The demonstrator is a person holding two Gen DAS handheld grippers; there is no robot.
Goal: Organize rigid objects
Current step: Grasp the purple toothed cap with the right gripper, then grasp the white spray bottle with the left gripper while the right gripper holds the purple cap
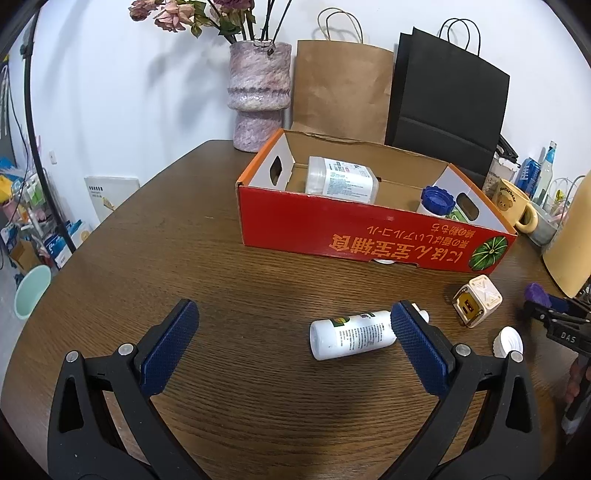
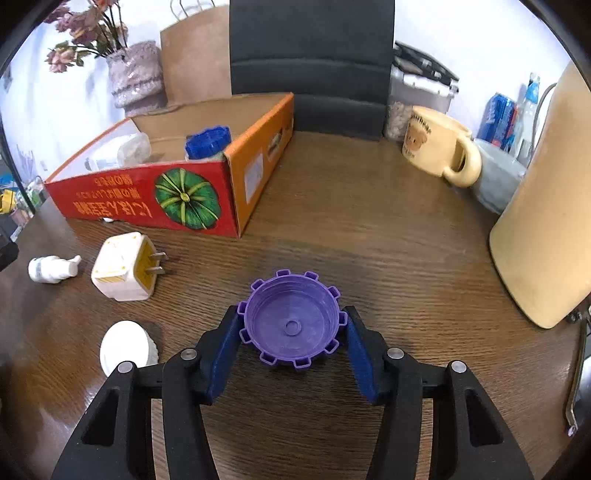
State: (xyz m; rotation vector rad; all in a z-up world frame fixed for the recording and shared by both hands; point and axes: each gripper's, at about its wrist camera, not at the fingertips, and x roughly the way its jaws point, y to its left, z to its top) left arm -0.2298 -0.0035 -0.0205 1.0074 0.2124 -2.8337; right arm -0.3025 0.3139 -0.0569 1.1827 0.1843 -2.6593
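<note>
- purple cap (image 2: 291, 325), notched rim
- red-and-orange box (image 1: 373, 236), green pumpkin print
- cream plug adapter (image 2: 123, 271)
- brown wood-grain table (image 2: 369, 240)
- mottled pink-grey vase (image 1: 258, 96)

A mottled pink vase (image 1: 258, 96) of dried roses (image 1: 177, 13) stands at the back of the wooden surface (image 1: 184, 258), with a brown paper bag (image 1: 340, 88) and a black bag (image 1: 447, 99) beside it. A yellow bear mug (image 2: 436, 146) sits to the right, near the drink bottles (image 2: 528, 107).
</note>
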